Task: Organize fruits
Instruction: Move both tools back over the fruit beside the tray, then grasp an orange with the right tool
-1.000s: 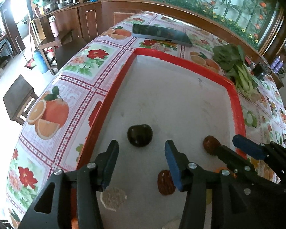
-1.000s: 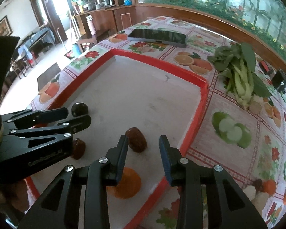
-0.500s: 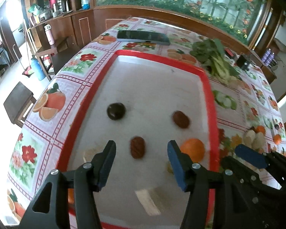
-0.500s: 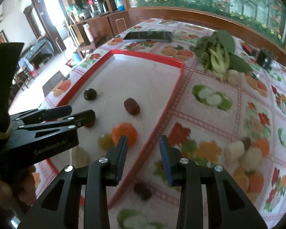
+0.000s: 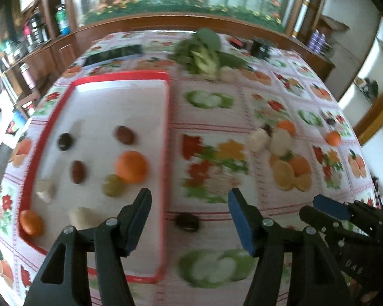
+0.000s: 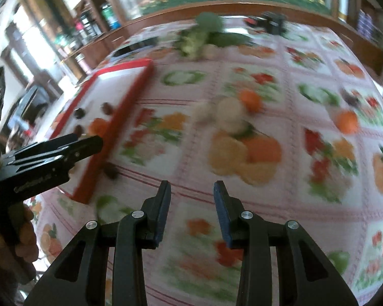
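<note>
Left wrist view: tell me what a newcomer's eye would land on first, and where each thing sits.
The red-rimmed tray on the left catches the eye first, with a bright orange among darker fruits near its right edge. Just outside that rim, one dark fruit lies alone on the flowered tablecloth, ahead of the left gripper, whose jaws are opening with nothing between them. Farther right sits a loose cluster of pale and orange fruits.
</note>
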A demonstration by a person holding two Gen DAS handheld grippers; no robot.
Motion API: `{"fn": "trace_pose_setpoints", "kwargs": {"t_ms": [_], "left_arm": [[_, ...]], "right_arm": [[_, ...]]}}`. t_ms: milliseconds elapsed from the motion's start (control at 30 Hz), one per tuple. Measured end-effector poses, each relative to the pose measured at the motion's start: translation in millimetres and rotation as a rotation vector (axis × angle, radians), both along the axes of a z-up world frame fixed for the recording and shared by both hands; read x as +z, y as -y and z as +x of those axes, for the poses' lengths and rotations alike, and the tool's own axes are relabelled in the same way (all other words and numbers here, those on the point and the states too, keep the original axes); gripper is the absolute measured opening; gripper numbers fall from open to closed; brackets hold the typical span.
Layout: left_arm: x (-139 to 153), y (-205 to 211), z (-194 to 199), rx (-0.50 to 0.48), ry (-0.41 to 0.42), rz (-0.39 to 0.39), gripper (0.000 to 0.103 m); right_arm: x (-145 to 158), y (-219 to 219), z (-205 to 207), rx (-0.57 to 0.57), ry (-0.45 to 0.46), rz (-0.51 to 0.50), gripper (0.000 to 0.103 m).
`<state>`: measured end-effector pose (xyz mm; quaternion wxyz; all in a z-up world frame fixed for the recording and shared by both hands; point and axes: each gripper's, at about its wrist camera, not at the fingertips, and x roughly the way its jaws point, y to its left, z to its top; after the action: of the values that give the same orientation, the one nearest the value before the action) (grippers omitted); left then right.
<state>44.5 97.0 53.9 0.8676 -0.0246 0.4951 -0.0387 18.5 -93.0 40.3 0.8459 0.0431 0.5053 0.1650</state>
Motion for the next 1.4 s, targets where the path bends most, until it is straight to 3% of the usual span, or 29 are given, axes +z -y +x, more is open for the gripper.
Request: {"fn": "trace_pose_setpoints", "kwargs": {"t_ms": [267, 467, 700, 933, 1100, 1400], "left_arm": [[-10, 55, 9, -0.054, -0.023, -0.004, 0.066], [-18, 81, 31, -0.01, -0.041, -0.031, 0.066], [-26, 105, 56, 0.049, -0.028, -0.01, 0.066], [-36, 114, 70, 0.121, -0.038, -0.002, 0.066], [-39, 112, 66, 0.134, -0.029, -0.003, 0.066], [-35, 99, 60, 0.147, -0.025, -0.02, 0.066]], "right_arm": [[-10, 71, -16, -0.111, -0.026, 0.023, 0.035], [-10, 111, -13, -0.156, -0.016, 0.028, 0.035], [-16, 153, -3, -0.202, -0.047, 0.071, 0.035], [-17, 172, 6, -0.182, -0.031, 0.076, 0.035], [-12, 185, 36, -0.208, 0.022, 0.059, 0.035], [-19, 158, 92, -0.127, 0.093, -0.065, 0.04]]}}
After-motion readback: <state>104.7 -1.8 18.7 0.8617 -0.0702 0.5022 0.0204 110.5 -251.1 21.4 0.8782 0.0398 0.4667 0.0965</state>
